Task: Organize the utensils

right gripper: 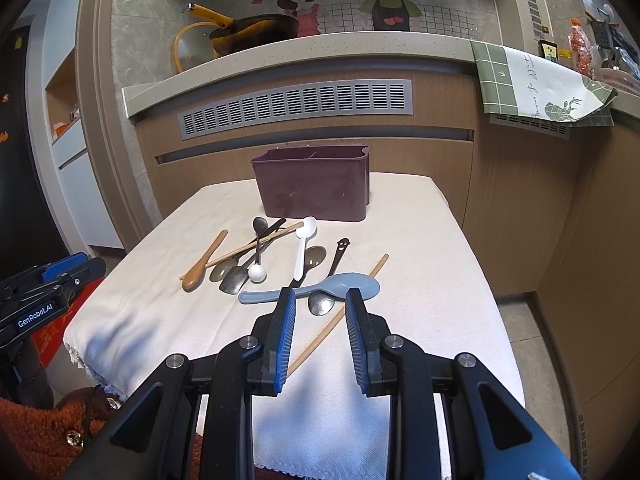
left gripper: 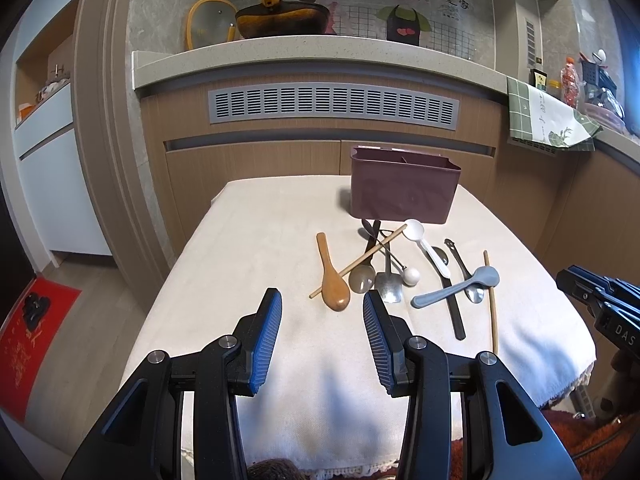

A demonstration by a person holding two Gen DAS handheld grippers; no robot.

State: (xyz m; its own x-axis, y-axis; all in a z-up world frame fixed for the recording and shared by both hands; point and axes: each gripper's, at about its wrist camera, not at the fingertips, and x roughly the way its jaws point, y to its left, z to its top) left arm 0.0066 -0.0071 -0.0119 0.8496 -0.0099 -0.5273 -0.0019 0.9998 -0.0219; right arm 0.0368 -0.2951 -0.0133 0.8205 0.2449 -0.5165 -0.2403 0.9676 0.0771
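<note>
A maroon utensil holder (left gripper: 404,190) (right gripper: 314,186) stands at the far side of the cloth-covered table (left gripper: 248,260) (right gripper: 432,248). In front of it lie scattered utensils: a wooden spoon (left gripper: 333,276) (right gripper: 202,262), a white spoon (left gripper: 424,244) (right gripper: 302,248), a grey-blue spoon (left gripper: 456,288) (right gripper: 320,290), metal spoons, a small metal spatula (left gripper: 387,280) and chopsticks (left gripper: 491,300) (right gripper: 336,320). My left gripper (left gripper: 322,304) hovers open, nothing between its fingers, just short of the wooden spoon. My right gripper (right gripper: 320,304) is open above a metal spoon (right gripper: 321,303) and the chopstick, holding nothing.
A kitchen counter (left gripper: 320,60) with a yellow-handled pan (left gripper: 280,20) runs behind the table. A green checked towel (right gripper: 536,84) hangs off the counter at the right. A red mat (left gripper: 32,336) lies on the floor at the left. Brown fuzzy fabric (right gripper: 48,428) shows at the near edge.
</note>
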